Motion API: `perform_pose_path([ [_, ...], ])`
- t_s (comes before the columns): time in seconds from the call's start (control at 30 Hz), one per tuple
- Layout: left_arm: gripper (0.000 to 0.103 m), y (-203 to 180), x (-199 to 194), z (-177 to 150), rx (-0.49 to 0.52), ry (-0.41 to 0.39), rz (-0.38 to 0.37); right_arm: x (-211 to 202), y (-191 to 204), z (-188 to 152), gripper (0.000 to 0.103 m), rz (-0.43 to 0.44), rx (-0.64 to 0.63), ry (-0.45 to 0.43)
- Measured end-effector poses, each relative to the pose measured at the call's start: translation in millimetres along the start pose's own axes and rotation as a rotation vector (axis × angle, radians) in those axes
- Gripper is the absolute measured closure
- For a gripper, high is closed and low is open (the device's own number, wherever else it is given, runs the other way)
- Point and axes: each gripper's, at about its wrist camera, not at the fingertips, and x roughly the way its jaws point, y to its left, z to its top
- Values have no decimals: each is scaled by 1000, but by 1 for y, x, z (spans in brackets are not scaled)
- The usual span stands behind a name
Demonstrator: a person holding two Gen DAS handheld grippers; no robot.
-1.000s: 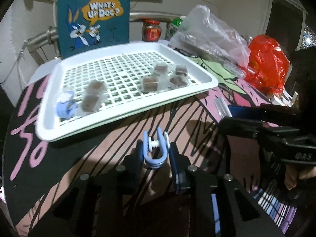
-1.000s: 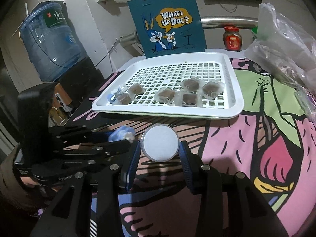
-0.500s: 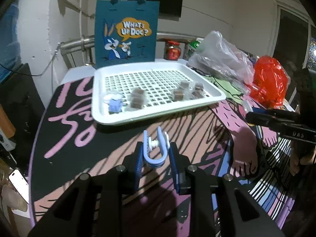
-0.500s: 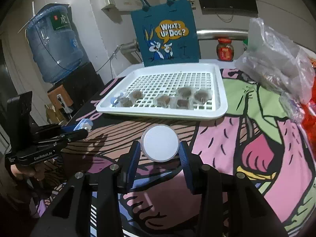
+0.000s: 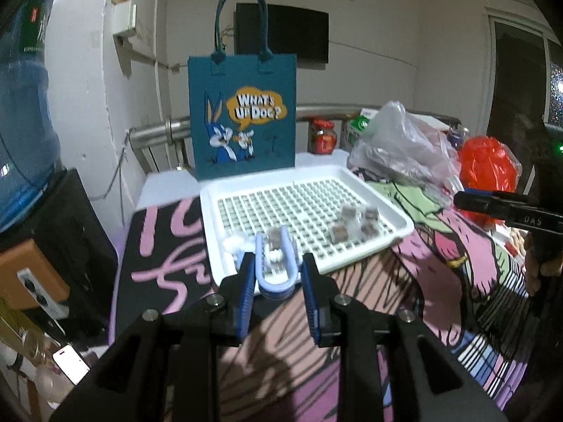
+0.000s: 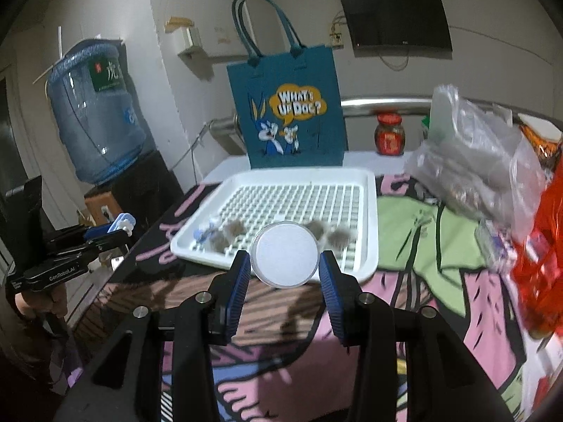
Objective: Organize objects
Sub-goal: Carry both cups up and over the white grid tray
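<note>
My left gripper (image 5: 277, 274) is shut on a light-blue U-shaped clip (image 5: 275, 263) and is held up in the air in front of the white slatted tray (image 5: 394, 216). My right gripper (image 6: 285, 270) is shut on a round white lidded container (image 6: 285, 258), also lifted above the patterned table. Several small brown wrapped cubes (image 5: 353, 223) and another blue clip (image 6: 204, 234) lie in the tray (image 6: 369, 211). In the right wrist view the left gripper (image 6: 119, 227) shows at the far left with the clip (image 6: 121, 223) at its tip.
A teal cartoon tote bag (image 5: 242, 116) stands behind the tray. Clear plastic bags (image 6: 478, 161), a red bag (image 5: 487, 165) and a red-lidded jar (image 6: 388, 133) crowd the right side. A water jug (image 6: 95, 116) stands left, off the table. A phone (image 5: 70, 362) lies low left.
Both grippers have risen and drawn back from the tray with their objects still held. The tray now looks smaller and farther off, and more of the room shows.
</note>
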Motion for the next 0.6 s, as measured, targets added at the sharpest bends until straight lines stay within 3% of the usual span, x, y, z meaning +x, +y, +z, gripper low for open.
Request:
perform_pose_path([
  [0.3, 78, 7, 24, 39, -1, -19, 2, 24, -11, 49, 63, 39, 50, -4],
  [0.6, 78, 17, 84, 53, -43, 38, -10, 76, -27, 68, 63, 22, 67, 55],
])
